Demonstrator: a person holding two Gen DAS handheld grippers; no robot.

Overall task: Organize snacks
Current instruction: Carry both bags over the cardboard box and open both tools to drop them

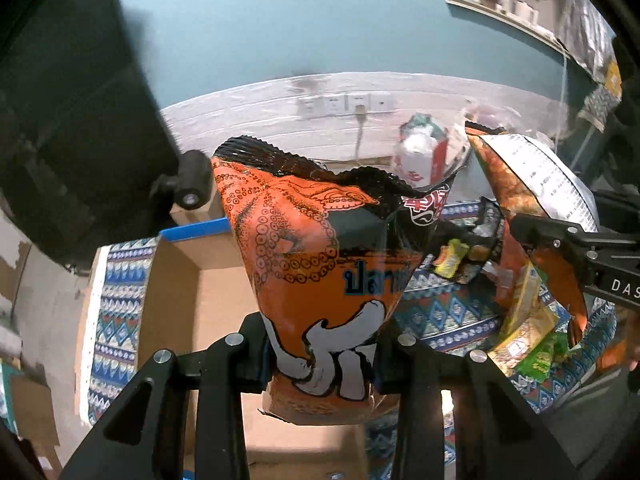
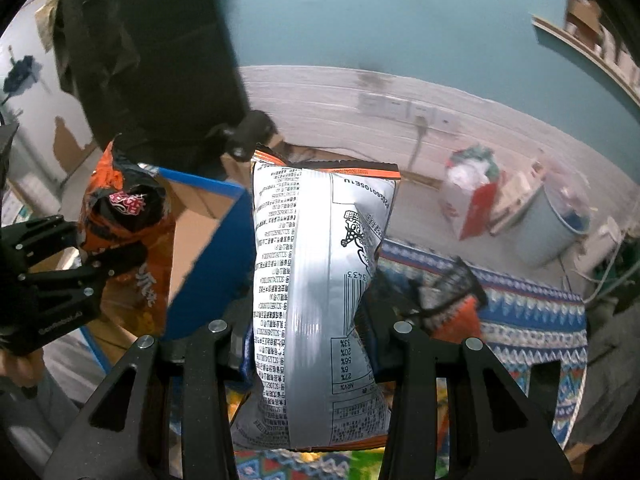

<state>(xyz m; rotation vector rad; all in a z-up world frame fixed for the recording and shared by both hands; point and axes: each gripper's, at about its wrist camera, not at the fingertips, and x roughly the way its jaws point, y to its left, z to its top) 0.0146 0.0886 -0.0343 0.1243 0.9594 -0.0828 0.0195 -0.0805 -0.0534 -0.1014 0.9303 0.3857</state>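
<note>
Two bags in the air at once. Glossy orange foil snack bag with octopus print and black crimped top (image 1: 320, 264) is clamped low down by the left gripper (image 1: 324, 360); the pads squeeze its bottom end and the bag stands up and away from the fingers. It hangs over the open brown cardboard box with blue-taped rim (image 1: 192, 280), not touching it.

Second one: silver-backed foil snack bag with black printed text and orange edge (image 2: 316, 280), label side toward the camera, pinched between the right gripper (image 2: 316, 344) fingers around its lower half, upright. It sits just beside the box's blue wall (image 2: 208, 264), over the blue patterned woven mat (image 2: 520, 320).

Step, as I read it: carry phase, both bags lifted clear and heading for the box. Next move needs each bag brought over the opening and lowered inside before the jaws let go. One at a time looks safer, since the bags are close together.

More loose snack packets, green and yellow (image 1: 528, 344), left on the mat.
</note>
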